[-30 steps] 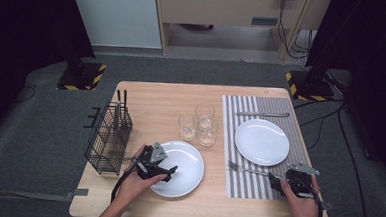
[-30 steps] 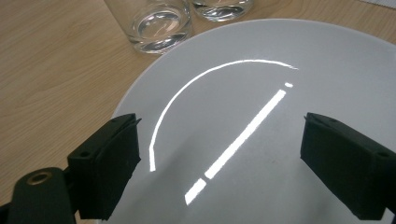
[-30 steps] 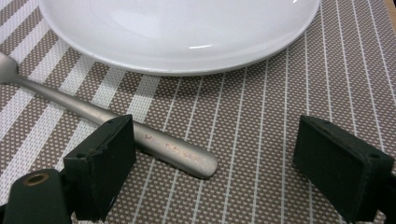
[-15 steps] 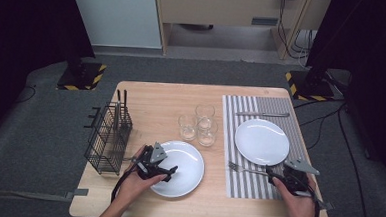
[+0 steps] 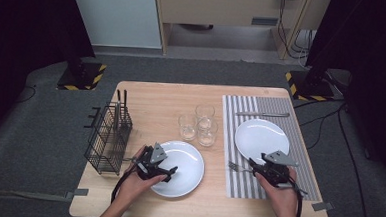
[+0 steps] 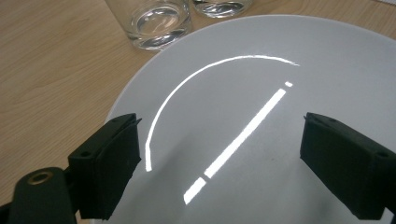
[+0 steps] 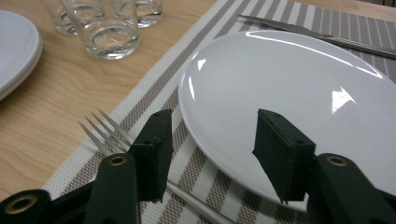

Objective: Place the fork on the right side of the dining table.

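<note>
Right gripper (image 7: 210,154) low over striped placemat (image 5: 237,178), jaws apart, nothing between them. Left jaw just above fork (image 7: 105,130) handle, right jaw over near rim of white plate (image 7: 289,88). Fork lies on placemat just left of that plate, tines toward glasses (image 5: 200,124). Left gripper (image 6: 219,158) spread wide, empty, hovering over second white plate (image 5: 185,165) on bare wood. Knife (image 5: 263,113) beyond far plate. Wire basket (image 5: 107,134) at table's left edge.

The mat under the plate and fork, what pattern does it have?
The placemat has brown and white stripes, clearest in the right gripper view.
</note>
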`<action>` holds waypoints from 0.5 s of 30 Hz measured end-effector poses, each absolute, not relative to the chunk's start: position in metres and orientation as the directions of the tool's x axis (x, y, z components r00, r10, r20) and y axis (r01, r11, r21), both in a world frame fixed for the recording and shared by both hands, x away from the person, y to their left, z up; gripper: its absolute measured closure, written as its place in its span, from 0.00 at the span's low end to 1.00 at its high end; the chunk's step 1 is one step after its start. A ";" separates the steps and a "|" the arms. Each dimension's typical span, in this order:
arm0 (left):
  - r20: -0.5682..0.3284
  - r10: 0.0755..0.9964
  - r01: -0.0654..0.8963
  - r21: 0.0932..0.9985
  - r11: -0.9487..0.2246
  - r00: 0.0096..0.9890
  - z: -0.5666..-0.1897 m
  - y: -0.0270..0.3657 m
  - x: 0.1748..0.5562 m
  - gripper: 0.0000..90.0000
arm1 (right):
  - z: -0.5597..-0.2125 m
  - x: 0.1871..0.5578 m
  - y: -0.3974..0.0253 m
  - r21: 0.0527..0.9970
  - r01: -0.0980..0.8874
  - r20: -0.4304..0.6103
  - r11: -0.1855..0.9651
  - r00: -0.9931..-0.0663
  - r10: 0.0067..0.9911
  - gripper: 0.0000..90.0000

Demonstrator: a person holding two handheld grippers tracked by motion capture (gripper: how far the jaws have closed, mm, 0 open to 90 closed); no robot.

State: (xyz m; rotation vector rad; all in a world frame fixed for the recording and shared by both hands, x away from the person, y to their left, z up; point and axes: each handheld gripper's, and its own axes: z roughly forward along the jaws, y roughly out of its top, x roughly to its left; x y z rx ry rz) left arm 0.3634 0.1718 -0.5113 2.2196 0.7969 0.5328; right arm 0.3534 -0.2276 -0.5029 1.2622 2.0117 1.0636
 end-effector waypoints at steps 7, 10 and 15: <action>0.136 0.674 0.382 0.735 -0.560 0.726 -0.512 0.171 0.363 0.13 | -0.504 0.367 -0.199 0.825 0.462 -0.069 0.325 -0.489 0.869 0.63; 0.139 0.672 0.381 0.733 -0.564 0.727 -0.512 0.171 0.363 0.13 | -0.506 0.371 -0.188 0.824 0.452 -0.076 0.342 -0.510 0.857 0.63; 0.142 0.673 0.378 0.736 -0.562 0.726 -0.512 0.171 0.363 0.13 | -0.505 0.370 -0.177 0.825 0.431 -0.084 0.365 -0.546 0.834 0.70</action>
